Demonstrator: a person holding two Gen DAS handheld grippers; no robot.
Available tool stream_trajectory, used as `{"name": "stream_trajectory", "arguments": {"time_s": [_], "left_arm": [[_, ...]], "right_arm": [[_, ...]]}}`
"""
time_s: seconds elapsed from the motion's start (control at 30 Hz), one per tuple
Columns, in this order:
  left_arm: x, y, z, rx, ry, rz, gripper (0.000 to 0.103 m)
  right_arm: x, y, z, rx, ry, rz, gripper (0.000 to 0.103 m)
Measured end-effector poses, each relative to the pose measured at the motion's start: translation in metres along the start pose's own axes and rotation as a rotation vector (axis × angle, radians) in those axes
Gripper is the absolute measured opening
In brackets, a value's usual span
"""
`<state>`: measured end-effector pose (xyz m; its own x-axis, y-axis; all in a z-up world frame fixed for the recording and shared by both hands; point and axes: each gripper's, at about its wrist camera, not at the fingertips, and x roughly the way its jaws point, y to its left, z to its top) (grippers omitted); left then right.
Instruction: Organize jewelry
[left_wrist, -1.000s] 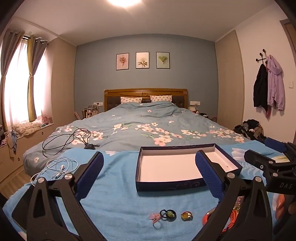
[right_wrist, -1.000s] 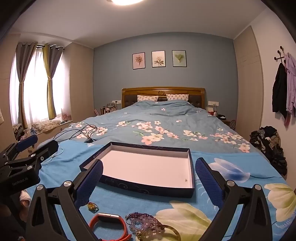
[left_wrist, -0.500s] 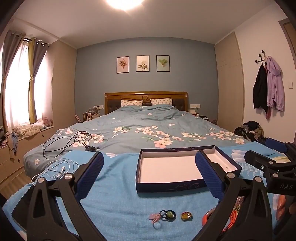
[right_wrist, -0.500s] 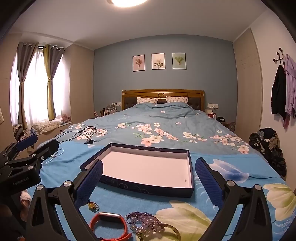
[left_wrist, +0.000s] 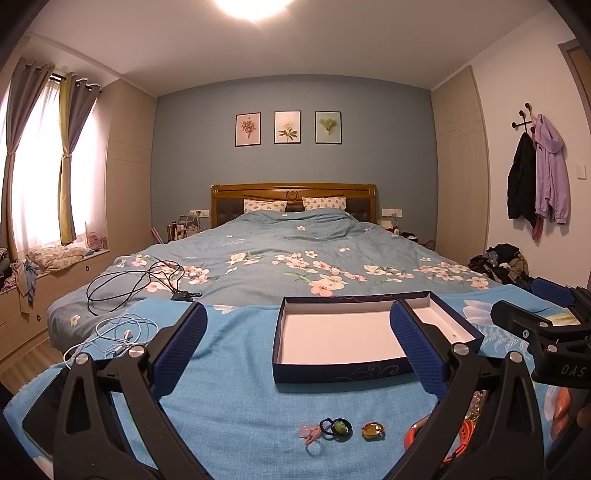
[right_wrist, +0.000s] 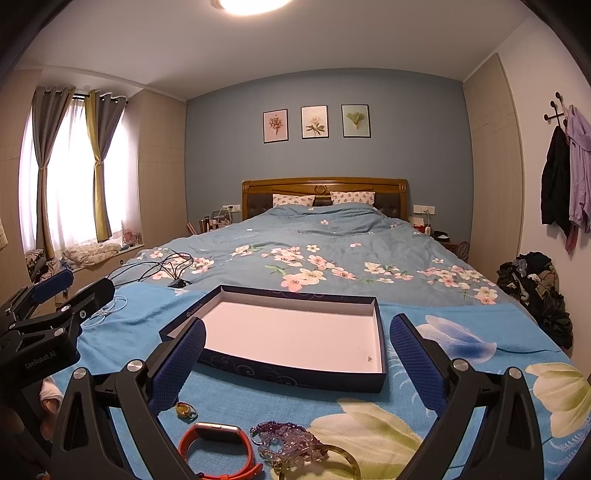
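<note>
A dark blue box lid with a white inside (left_wrist: 332, 338) (right_wrist: 295, 338) lies empty on a blue cloth on the bed. In the left wrist view three rings sit near the front: a pink one (left_wrist: 312, 435), a dark one with a green stone (left_wrist: 338, 427) and a gold one (left_wrist: 372, 430). In the right wrist view an orange watch band (right_wrist: 218, 448), a purple bead bracelet (right_wrist: 286, 439) and a gold bangle (right_wrist: 321, 461) lie in front, with the gold ring (right_wrist: 184, 410) to their left. My left gripper (left_wrist: 297, 350) and right gripper (right_wrist: 297, 352) are both open and empty above the cloth.
White earphones (left_wrist: 122, 336) and a black cable (left_wrist: 136, 280) lie on the bed to the left. The right gripper shows at the right edge of the left wrist view (left_wrist: 546, 317). Clothes are piled on the floor at the right (right_wrist: 535, 284).
Both cameras have tilted slightly up, so the scene sits a little lower in the frames. Nothing on the bed has moved.
</note>
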<state>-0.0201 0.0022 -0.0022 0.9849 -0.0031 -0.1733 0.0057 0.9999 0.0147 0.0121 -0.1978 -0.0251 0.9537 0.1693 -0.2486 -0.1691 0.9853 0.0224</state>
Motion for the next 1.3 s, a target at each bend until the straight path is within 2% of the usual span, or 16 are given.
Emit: {"name": "stream_trajectory", "arguments": {"time_s": [1.3], "left_arm": [[0.0032, -0.0022, -0.0024, -0.004, 0.002, -0.006, 0.097]], "right_arm": [[0.001, -0.0047, -0.0008, 0.014, -0.005, -0.003, 0.096]]}}
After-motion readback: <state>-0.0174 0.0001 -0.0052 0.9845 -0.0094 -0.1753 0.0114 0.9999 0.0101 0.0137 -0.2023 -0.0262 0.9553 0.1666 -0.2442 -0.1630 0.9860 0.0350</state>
